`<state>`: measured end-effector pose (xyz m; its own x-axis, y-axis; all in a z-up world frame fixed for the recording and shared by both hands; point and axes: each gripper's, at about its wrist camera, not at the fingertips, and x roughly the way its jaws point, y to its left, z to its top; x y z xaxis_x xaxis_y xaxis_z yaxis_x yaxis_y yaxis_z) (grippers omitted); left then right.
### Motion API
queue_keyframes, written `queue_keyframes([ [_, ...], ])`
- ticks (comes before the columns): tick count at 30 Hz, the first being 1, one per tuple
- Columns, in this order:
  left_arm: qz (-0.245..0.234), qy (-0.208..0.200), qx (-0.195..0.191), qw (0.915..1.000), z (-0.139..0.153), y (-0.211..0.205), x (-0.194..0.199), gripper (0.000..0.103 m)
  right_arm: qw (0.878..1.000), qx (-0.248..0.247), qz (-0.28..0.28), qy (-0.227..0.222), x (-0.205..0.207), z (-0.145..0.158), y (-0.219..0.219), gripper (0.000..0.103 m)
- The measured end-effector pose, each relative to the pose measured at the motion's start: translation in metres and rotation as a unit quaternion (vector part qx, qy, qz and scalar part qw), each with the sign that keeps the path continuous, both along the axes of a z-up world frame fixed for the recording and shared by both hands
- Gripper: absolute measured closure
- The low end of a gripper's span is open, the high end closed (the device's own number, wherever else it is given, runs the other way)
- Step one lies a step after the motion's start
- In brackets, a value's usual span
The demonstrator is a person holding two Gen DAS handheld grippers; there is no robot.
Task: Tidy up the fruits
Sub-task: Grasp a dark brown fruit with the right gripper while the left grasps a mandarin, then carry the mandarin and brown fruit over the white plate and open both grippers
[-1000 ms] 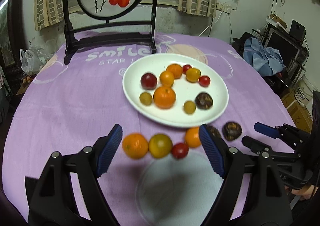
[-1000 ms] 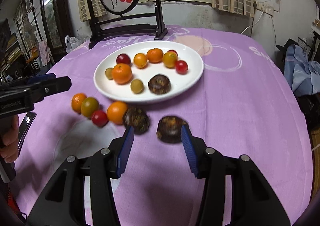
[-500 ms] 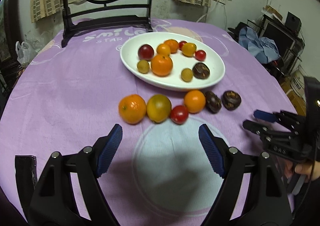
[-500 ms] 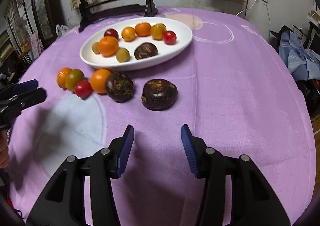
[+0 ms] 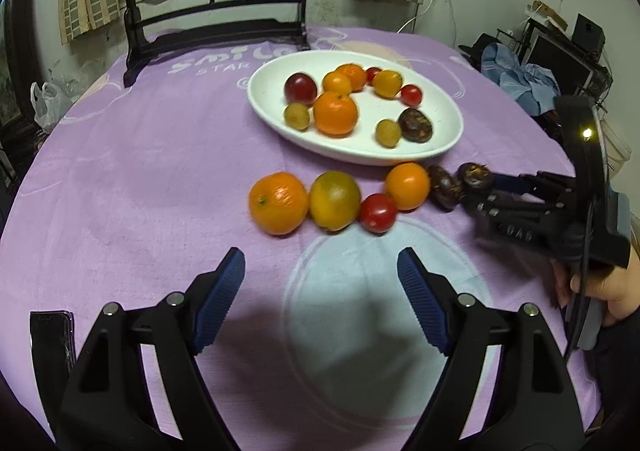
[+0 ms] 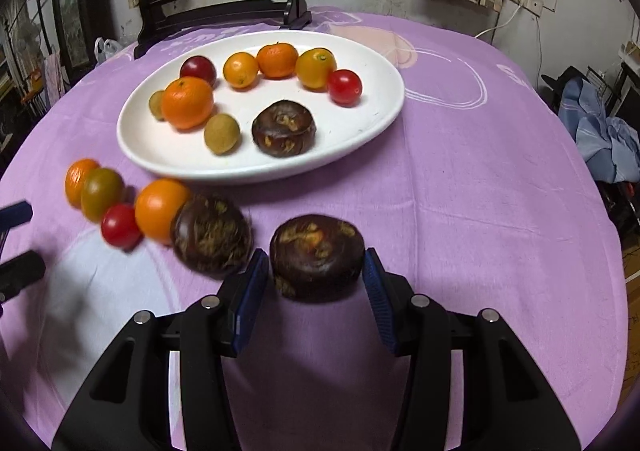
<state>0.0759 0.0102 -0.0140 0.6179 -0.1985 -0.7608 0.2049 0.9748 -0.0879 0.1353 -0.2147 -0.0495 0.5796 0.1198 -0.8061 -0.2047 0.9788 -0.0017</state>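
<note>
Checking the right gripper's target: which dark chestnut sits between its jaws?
The rightmost chestnut on the cloth, apart from the fruit row; the right gripper is closing around it.

Right gripper [image 6: 316,275] now lower, closing fingers [image 6: 252,291] astride the dark chestnut [image 6: 316,255], previously ahead.

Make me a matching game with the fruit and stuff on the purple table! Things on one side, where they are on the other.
Things:
1. Dark round fruit
2. Biggest orange
3. Green-yellow fruit
4. Left gripper

Places:
A. On the white plate
B. Between the right gripper's closing jaws
C. Over bare cloth, holding nothing
D. On the cloth, between an orange and a red tomato

Pairs: 1-B, 2-A, 3-D, 4-C
</note>
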Motion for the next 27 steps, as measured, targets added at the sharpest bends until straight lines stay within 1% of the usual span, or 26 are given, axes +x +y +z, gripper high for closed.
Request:
queue_keyframes([
  [3,0.011,0.008,0.002,0.9999,-0.002,0.010,0.005,0.022,1.000,0.005,-0.002,-0.002,-0.002,0.001,-0.002,0.058],
  [5,0.019,0.011,0.012,0.9997,-0.005,0.015,0.010,0.023,1.000,0.012,-0.003,0.004,-0.005,0.003,-0.005,0.059],
  [9,0.022,0.021,0.020,0.9994,-0.012,0.017,0.021,0.023,1.000,0.026,0.005,0.008,-0.015,0.008,-0.007,0.058],
  [11,0.021,0.021,0.034,0.9990,-0.016,0.015,0.028,0.023,0.999,0.037,0.009,0.006,-0.021,0.011,-0.009,0.058],
  [15,0.023,0.034,0.042,0.9982,-0.026,0.013,0.044,0.033,0.999,0.051,0.013,0.001,-0.030,0.018,-0.011,0.058],
  [18,0.032,0.038,0.050,0.9975,-0.032,0.013,0.055,0.033,0.998,0.061,0.016,-0.001,-0.033,0.020,-0.010,0.058],
  [21,0.028,0.036,0.043,0.9980,-0.033,0.010,0.068,0.035,0.998,0.066,0.021,-0.001,-0.034,0.020,-0.008,0.058],
  [23,0.020,0.039,0.052,0.9977,-0.035,0.005,0.071,0.038,0.997,0.068,0.026,0.000,-0.035,0.020,-0.006,0.058],
  [24,0.014,0.037,0.057,0.9976,-0.036,0.001,0.073,0.043,0.997,0.068,0.029,0.000,-0.036,0.020,-0.005,0.058],
  [25,0.007,0.030,0.056,0.9979,-0.036,-0.001,0.073,0.054,0.997,0.068,0.030,0.000,-0.036,0.020,-0.004,0.058],
  [26,-0.003,0.030,0.050,0.9983,-0.035,-0.004,0.073,0.060,0.997,0.069,0.031,0.000,-0.036,0.020,-0.004,0.058],
  [27,-0.002,0.030,0.052,0.9982,-0.034,-0.005,0.073,0.059,0.997,0.070,0.031,-0.002,-0.037,0.020,-0.004,0.058],
])
